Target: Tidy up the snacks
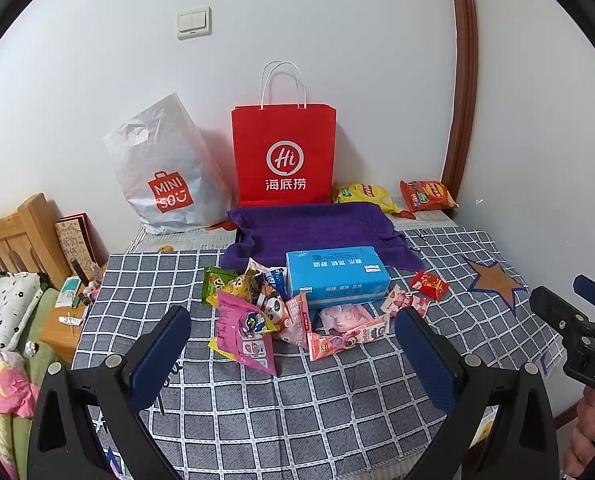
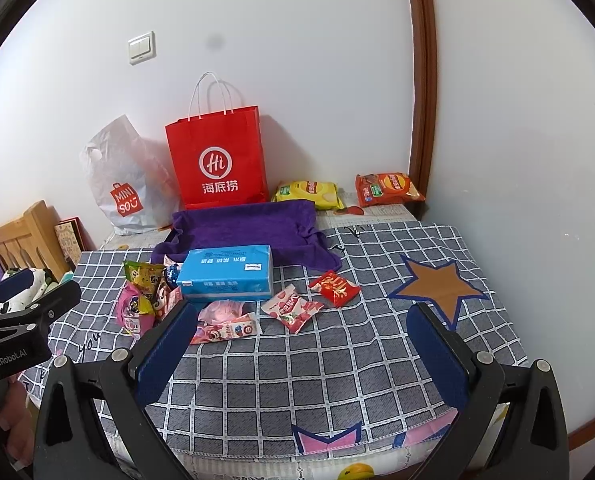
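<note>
Snacks (image 1: 265,312) lay heaped on the checked bench (image 1: 297,400) at twelve o'clock from the left claw (image 1: 293,344), beside a blue tissue pack (image 1: 337,278); both the left claw and the right claw (image 2: 301,346) hung released, empty

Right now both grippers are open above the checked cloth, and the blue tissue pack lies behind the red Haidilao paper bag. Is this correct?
Not quite. The blue tissue pack lies in front of the red Haidilao paper bag, nearer the grippers, as the left wrist view shows. The left gripper and right gripper are indeed open above the checked cloth.
</note>
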Action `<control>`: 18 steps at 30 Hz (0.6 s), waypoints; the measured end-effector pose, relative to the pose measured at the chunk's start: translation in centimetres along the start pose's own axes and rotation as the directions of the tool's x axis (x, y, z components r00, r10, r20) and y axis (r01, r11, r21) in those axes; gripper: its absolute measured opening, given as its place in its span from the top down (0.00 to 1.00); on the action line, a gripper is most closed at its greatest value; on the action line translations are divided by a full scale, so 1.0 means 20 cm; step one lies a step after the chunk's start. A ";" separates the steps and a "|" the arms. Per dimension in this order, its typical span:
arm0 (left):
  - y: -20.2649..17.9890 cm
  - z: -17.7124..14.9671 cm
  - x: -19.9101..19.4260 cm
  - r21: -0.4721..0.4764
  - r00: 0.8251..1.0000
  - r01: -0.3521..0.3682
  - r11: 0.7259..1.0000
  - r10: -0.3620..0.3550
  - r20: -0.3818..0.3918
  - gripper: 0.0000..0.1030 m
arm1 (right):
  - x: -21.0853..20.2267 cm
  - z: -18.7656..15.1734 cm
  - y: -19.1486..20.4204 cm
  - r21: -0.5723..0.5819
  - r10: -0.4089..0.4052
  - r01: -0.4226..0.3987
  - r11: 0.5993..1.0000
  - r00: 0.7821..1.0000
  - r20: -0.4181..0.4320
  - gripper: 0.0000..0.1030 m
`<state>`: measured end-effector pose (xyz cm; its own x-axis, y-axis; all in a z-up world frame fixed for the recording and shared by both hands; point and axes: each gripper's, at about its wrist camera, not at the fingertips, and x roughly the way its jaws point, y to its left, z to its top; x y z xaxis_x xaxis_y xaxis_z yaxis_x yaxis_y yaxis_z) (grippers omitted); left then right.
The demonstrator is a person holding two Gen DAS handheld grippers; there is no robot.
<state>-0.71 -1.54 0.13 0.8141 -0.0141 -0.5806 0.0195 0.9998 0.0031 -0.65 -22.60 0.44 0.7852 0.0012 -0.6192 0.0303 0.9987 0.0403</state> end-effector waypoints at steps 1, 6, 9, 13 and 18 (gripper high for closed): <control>0.00 0.00 0.00 0.000 1.000 0.000 1.000 0.000 0.000 0.01 | 0.00 0.00 0.00 0.000 -0.001 0.001 1.000 1.000 0.000 0.00; 0.00 0.00 0.00 0.000 1.000 -0.001 1.000 0.001 0.000 0.01 | 0.00 0.00 0.00 -0.001 0.000 0.000 1.000 1.000 -0.002 0.00; 0.00 0.00 0.00 0.000 1.000 -0.001 1.000 0.001 0.000 0.01 | 0.00 0.00 0.00 -0.001 0.001 -0.001 1.000 1.000 -0.001 0.00; 0.00 0.00 0.00 0.000 1.000 0.000 1.000 0.000 0.000 0.01 | 0.00 -0.01 0.00 -0.002 -0.002 0.002 1.000 1.000 0.000 0.00; 0.00 0.00 0.00 0.001 1.000 0.000 1.000 0.000 0.000 0.01 | -0.01 -0.01 0.01 -0.003 -0.001 0.001 1.000 1.000 0.001 0.00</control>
<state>-0.65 -1.62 0.09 0.8142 -0.0137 -0.5804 0.0200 0.9998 0.0045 -0.86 -22.46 0.40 0.7855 -0.0002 -0.6188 0.0295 0.9989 0.0372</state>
